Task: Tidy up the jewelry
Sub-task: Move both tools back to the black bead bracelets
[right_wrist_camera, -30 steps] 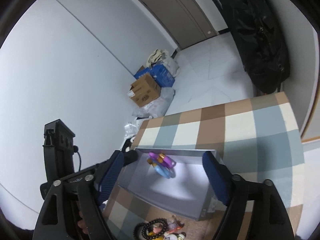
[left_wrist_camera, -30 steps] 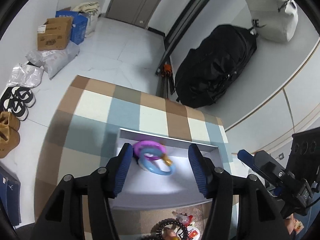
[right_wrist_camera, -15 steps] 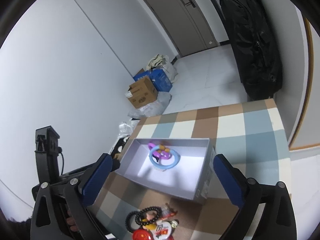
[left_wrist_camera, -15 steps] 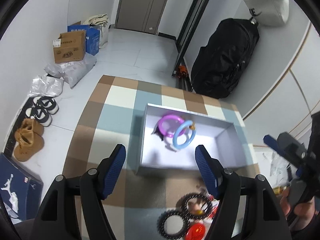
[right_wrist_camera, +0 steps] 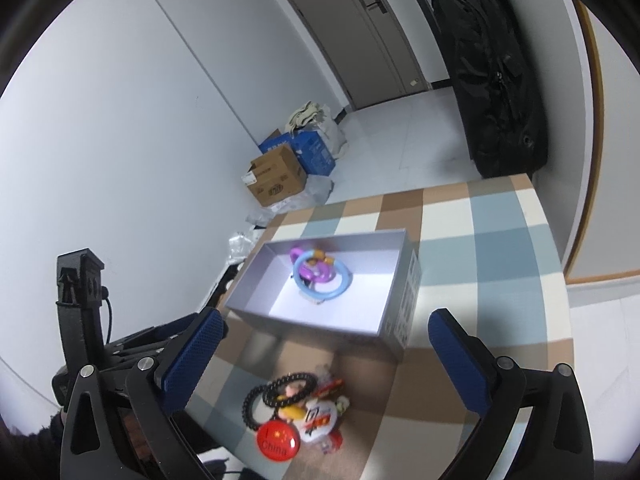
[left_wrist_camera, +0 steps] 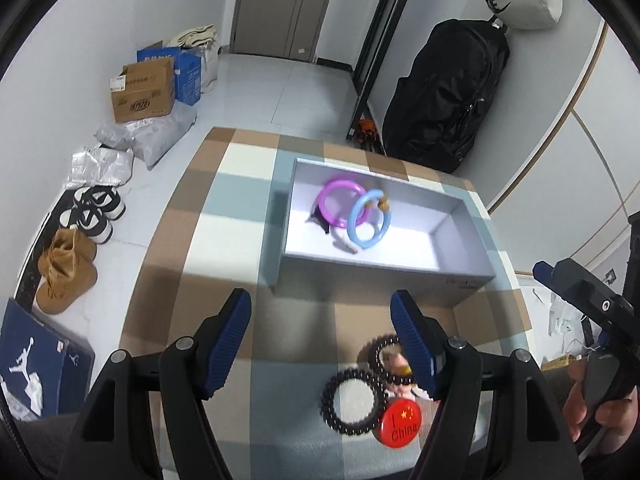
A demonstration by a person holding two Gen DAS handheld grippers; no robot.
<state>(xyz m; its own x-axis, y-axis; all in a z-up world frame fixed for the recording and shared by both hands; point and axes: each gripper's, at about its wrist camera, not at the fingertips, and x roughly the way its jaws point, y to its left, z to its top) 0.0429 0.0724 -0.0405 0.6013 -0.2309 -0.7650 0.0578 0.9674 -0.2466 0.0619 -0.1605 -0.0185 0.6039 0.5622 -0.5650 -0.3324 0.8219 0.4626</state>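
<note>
An open grey box [left_wrist_camera: 384, 268] [right_wrist_camera: 320, 322] stands on the checked table. A purple bangle [left_wrist_camera: 342, 180] [right_wrist_camera: 298, 254] and a blue bangle [left_wrist_camera: 350, 220] [right_wrist_camera: 324, 294] lie inside it, overlapping. Nearer, on the cloth, lies a small pile: black bead bracelets [left_wrist_camera: 352, 431] [right_wrist_camera: 250, 400], a red round badge [left_wrist_camera: 400, 424] [right_wrist_camera: 278, 440] and a white charm [right_wrist_camera: 318, 420]. My left gripper [left_wrist_camera: 319, 300] is open and empty, above the cloth in front of the box. My right gripper [right_wrist_camera: 326, 320] is open wide and empty, above the pile.
The checked tablecloth [left_wrist_camera: 224, 240] ends at the far and left edges. On the floor are cardboard boxes [left_wrist_camera: 142, 92], shoes [left_wrist_camera: 92, 212] and boots [left_wrist_camera: 66, 268]. A black bag [left_wrist_camera: 444, 100] leans on the right wall. A hand [left_wrist_camera: 592, 408] holds the right tool.
Both grippers have drawn back from the box toward the near side and their jaws have widened. The pile of bracelets and the badge has come into view.
</note>
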